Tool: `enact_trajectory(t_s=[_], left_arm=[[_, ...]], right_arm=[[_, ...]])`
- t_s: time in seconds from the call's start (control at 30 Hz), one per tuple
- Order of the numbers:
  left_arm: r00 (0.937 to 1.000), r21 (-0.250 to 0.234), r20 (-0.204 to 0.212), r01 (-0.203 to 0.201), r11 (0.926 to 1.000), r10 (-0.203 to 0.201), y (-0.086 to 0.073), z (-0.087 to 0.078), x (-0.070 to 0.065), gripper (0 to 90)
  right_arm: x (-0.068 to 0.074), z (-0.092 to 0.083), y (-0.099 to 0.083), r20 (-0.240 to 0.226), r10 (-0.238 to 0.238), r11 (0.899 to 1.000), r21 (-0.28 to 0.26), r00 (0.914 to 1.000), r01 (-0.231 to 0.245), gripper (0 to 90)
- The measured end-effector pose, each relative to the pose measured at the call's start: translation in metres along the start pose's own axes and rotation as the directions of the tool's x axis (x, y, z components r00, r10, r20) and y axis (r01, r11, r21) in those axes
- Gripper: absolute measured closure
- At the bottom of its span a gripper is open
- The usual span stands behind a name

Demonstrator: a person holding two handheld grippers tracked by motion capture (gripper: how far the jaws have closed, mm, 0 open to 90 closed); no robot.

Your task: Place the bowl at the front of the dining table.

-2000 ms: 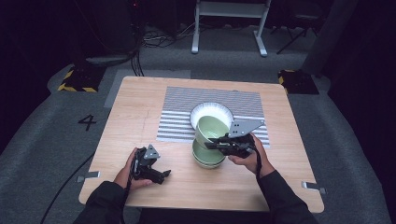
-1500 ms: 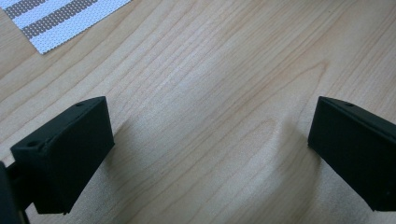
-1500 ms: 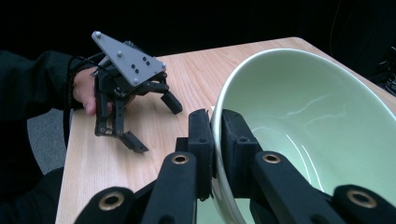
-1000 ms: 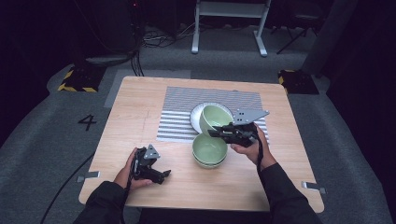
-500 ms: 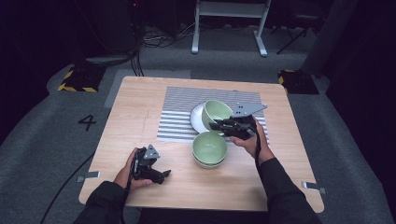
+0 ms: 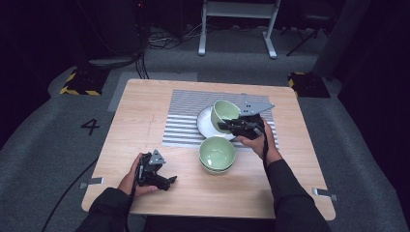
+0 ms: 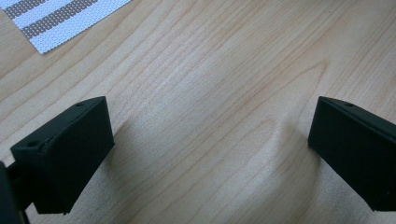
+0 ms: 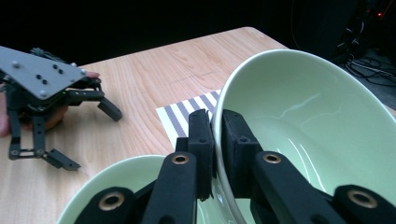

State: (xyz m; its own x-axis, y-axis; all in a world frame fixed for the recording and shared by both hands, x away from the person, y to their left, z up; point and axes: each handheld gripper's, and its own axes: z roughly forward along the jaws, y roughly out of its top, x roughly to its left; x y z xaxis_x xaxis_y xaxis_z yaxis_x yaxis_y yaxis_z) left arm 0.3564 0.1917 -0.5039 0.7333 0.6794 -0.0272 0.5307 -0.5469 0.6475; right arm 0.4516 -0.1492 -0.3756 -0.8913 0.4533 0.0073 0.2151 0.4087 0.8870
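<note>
Right tongs (image 8: 215,140) pinch the green bowl (image 8: 317,135) by its rim, plain in the right gripper view. The high view adds a white plate (image 6: 209,124) beneath. Left tongs (image 7: 205,149) gape wide at seven o'clock on the counter (image 6: 140,116).

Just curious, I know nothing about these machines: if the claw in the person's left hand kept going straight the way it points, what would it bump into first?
Most likely the bare wooden table. The left claw is open with nothing between its jaws, angled down at the wood. A striped mat lies farther off to one side, probably out of its line.

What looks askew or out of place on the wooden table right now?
The pale green ceramic bowl is tipped on its side above the white plate, its rim pinched by the right gripper. Nothing is spilled or broken.
</note>
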Motion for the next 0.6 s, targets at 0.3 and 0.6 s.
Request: enact_trajectory(t_s=[0.3,0.6], left_arm=[[1.0,0.0,-0.001,0.0,1.0,0.0,0.0,0.0,0.0,0.1],[1.0,-0.003,0.0,0.001,1.0,-0.001,0.0,0.0,0.0,0.1]], right_arm=[[-0.01,0.008,0.0,0.026,0.01,1.0,0.015,0.9996,-0.01,83.0],[-0.019,0.016,-0.003,0.035,0.037,0.999,0.024,0.9987,-0.038,83.0]])
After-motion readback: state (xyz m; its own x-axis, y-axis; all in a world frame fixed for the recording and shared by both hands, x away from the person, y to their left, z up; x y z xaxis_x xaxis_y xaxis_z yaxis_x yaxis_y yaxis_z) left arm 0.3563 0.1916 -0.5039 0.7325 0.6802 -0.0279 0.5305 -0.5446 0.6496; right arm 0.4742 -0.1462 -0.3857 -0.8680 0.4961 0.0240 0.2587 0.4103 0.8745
